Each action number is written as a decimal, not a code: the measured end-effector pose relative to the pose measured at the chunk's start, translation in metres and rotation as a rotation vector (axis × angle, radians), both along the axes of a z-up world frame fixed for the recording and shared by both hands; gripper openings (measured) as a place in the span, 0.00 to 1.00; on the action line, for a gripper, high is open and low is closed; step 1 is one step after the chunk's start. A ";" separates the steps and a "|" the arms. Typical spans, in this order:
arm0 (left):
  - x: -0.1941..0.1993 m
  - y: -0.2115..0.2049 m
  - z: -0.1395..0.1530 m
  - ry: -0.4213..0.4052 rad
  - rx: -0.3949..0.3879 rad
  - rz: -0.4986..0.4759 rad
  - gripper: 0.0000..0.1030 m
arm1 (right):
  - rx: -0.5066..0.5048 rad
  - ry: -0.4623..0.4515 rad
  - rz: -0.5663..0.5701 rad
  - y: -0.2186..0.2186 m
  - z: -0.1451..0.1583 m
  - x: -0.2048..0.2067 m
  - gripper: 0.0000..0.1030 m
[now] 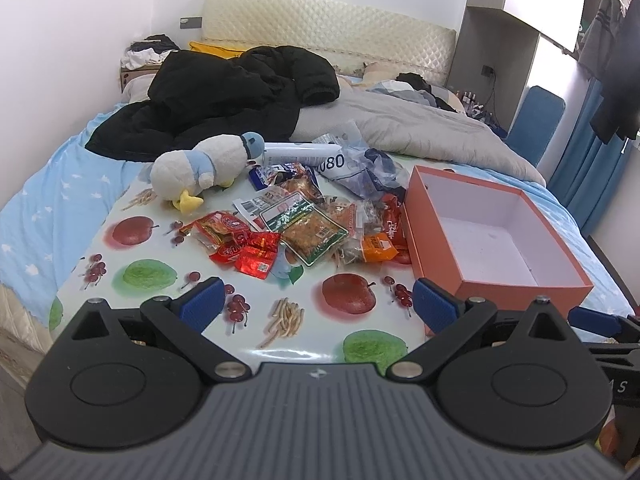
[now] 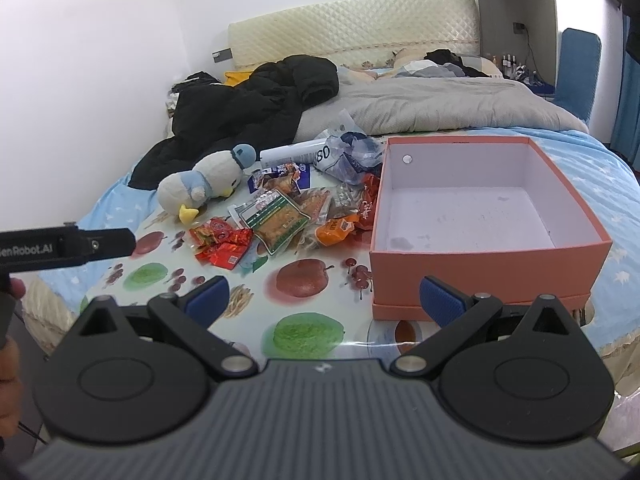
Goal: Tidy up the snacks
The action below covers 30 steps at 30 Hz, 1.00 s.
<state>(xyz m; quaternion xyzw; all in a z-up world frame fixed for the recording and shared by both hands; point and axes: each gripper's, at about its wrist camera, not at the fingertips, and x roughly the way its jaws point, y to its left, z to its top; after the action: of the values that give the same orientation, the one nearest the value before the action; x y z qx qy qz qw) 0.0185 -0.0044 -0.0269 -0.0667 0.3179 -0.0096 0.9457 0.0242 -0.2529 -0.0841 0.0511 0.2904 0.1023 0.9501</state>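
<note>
On the fruit-print mat (image 1: 160, 276): loose snack packets (image 1: 296, 228), red, orange and green.
Orange box (image 2: 480, 268) right; left gripper (image 1: 316, 300) and right gripper (image 2: 324, 296) gape empty.

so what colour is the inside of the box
White inside, salmon-orange outside; the box shows best in the right wrist view.

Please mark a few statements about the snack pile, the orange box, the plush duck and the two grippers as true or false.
1. The orange box holds no snacks. True.
2. The left gripper is shut on a red packet. False: it is open and holds nothing.
3. The plush duck lies left of the snack pile. True.
4. The right gripper is open. True.
5. The box has a lid on it. False: its top is open and the white inside shows.
</note>
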 end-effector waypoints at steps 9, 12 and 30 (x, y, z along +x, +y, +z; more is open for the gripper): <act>0.004 -0.003 -0.003 -0.001 0.017 -0.017 0.98 | 0.010 0.020 -0.017 -0.005 -0.012 0.008 1.00; 0.011 -0.003 -0.008 -0.005 0.020 -0.024 0.98 | -0.022 0.015 -0.014 -0.003 -0.018 0.012 1.00; 0.083 0.020 -0.051 0.013 0.032 -0.037 0.98 | -0.099 -0.047 0.046 0.039 -0.045 0.056 1.00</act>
<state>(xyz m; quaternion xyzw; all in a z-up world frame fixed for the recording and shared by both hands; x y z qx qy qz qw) 0.1016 0.0151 -0.0784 -0.0458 0.3254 -0.0217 0.9442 0.0805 -0.2135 -0.1295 -0.0050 0.2737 0.1106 0.9554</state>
